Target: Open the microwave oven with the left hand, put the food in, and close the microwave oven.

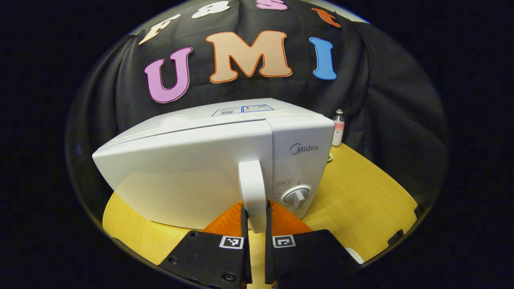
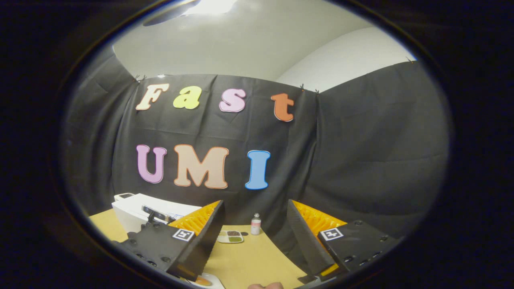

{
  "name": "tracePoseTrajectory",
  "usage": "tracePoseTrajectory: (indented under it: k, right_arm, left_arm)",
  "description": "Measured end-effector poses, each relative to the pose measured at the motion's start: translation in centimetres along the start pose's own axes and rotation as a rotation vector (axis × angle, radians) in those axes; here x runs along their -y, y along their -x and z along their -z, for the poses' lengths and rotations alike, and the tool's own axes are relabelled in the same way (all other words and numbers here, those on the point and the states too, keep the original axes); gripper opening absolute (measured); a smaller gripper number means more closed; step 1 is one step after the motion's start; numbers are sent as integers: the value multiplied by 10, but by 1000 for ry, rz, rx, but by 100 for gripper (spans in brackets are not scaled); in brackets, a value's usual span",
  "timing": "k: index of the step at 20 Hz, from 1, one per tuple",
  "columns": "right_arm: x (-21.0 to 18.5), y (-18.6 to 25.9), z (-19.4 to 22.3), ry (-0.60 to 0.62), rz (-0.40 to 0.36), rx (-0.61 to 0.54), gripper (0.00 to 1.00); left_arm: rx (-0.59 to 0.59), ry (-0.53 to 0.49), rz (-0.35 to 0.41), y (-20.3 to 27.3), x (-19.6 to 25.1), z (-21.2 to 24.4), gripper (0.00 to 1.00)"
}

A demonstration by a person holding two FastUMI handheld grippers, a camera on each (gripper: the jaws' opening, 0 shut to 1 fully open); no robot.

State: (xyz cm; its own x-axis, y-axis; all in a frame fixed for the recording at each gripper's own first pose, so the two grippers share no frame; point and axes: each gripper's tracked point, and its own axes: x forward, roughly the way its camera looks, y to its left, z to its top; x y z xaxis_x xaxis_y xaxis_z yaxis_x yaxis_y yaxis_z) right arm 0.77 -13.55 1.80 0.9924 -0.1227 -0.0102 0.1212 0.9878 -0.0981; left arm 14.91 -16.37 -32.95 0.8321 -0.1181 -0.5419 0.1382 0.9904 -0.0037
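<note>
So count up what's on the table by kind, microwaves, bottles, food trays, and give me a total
Microwave: 1
Bottle: 1
Food tray: 1
Total: 3

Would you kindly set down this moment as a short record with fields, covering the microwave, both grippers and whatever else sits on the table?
microwave: white microwave oven on the yellow wooden table, door closed
left gripper: left gripper shut on the white vertical door handle
right gripper: right gripper open, holding nothing, raised above the table
food: small divided tray of food on the table, beyond the right gripper
other: small clear bottle with pink label, upright beside the microwave
task stage: door not yet opened
</note>
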Motion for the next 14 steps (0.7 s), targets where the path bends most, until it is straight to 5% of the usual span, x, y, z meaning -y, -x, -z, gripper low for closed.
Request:
tracePoseTrajectory:
  k: [10, 14]
  right_arm:
    - [-3, -6, -1, -3, -14, 17, 96]
    - [-10, -12, 6, -16, -24, 4, 96]
  left_arm:
    - [-54, 19, 76, 7, 0, 4, 7]
    - [-13, 5, 104, 57, -3, 26, 8]
